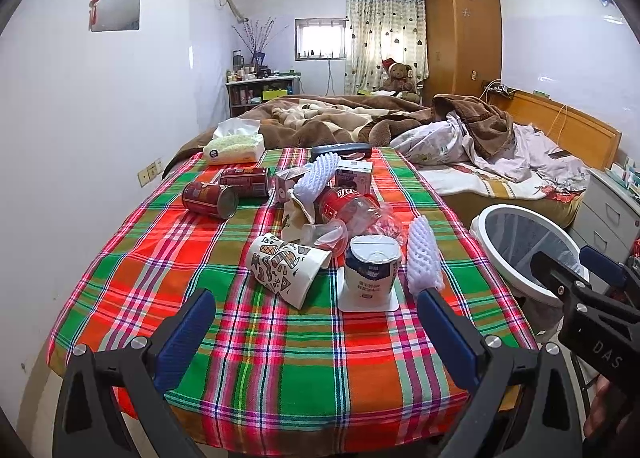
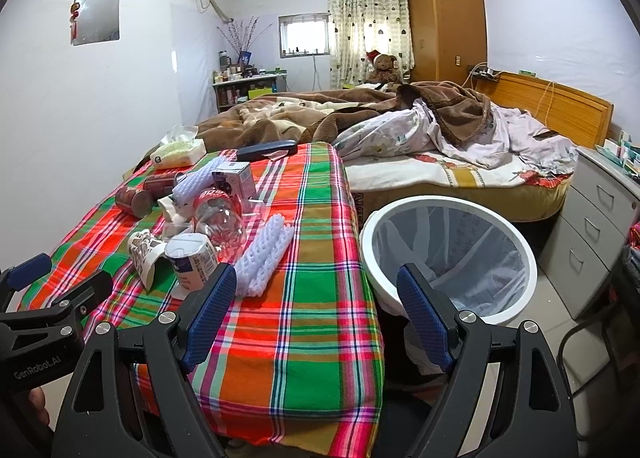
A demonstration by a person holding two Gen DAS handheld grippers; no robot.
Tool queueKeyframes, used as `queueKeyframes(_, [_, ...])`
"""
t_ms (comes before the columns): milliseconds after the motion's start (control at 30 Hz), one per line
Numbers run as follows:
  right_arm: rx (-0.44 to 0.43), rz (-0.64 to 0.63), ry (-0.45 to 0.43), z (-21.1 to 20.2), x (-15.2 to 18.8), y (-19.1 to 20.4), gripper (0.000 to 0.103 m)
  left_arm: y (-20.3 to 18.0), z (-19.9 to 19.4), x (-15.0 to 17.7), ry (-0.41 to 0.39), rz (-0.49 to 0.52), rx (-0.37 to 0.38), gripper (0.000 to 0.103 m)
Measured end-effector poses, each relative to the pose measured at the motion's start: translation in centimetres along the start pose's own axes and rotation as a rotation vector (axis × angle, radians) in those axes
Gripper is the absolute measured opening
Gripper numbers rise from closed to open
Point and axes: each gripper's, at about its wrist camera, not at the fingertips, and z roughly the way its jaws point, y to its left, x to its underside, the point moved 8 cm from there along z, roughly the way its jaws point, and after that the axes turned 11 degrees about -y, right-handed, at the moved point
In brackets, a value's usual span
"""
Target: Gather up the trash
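Note:
Trash lies on a plaid-covered table (image 1: 280,358): a patterned paper cup (image 1: 286,268) on its side, a white yogurt tub (image 1: 372,270), a white foam net (image 1: 422,258), a crushed clear bottle with a red label (image 1: 352,208), two red cans (image 1: 210,199), small cartons (image 1: 354,174). A white round bin (image 2: 448,254) with a clear liner stands right of the table. My left gripper (image 1: 316,334) is open and empty, short of the cup and tub. My right gripper (image 2: 316,314) is open and empty over the table's right edge, beside the bin.
A tissue box (image 1: 234,146) and a dark case (image 1: 340,149) sit at the table's far end. An unmade bed (image 2: 440,146) lies behind. Grey drawers (image 2: 592,234) stand right of the bin. A chair frame (image 2: 592,346) shows at lower right.

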Motion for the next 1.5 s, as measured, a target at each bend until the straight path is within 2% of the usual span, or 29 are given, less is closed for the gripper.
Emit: queueKeyframes(1500, [0.0, -0.005, 0.004, -0.12, 0.04, 0.31, 0.084, 0.54, -0.52, -0.14, -0.005, -0.013, -0.014, 0.102])
